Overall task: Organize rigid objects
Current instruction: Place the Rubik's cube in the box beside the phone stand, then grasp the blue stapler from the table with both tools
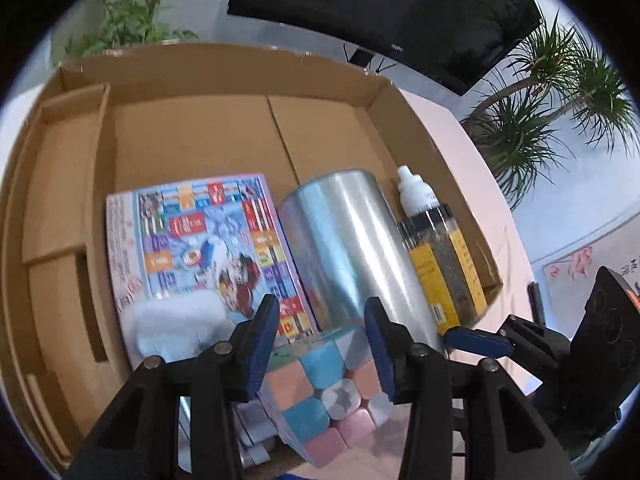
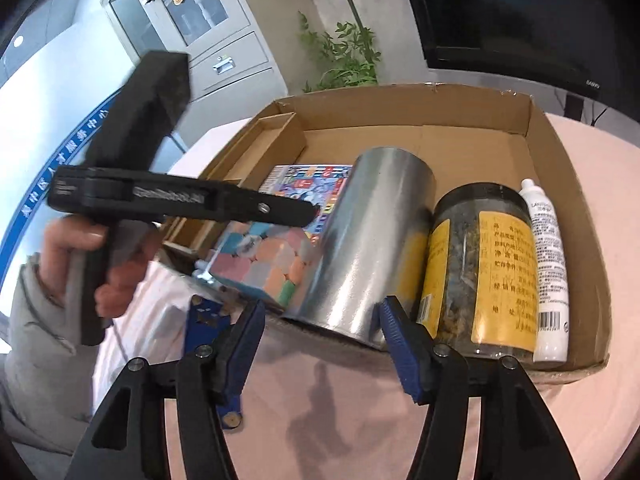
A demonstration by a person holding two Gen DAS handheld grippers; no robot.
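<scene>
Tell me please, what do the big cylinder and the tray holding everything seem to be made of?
The cylinder looks like metal, maybe tin: smooth and shiny, with blurred reflections and bright streaks along its side. The tray looks like plain brown cardboard: matte, with folded flaps and a seam across its floor.

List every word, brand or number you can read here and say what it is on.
"SANYO", small, seemingly: black monitor bezel.
"LANTING", uncertain: white bottle; its fine print and barcode digits are unreadable.
Chinese print on the jar yellow label: too blurred.
Colourful box: too small.
Blue wall sign: Chinese characters, blurred.
</scene>
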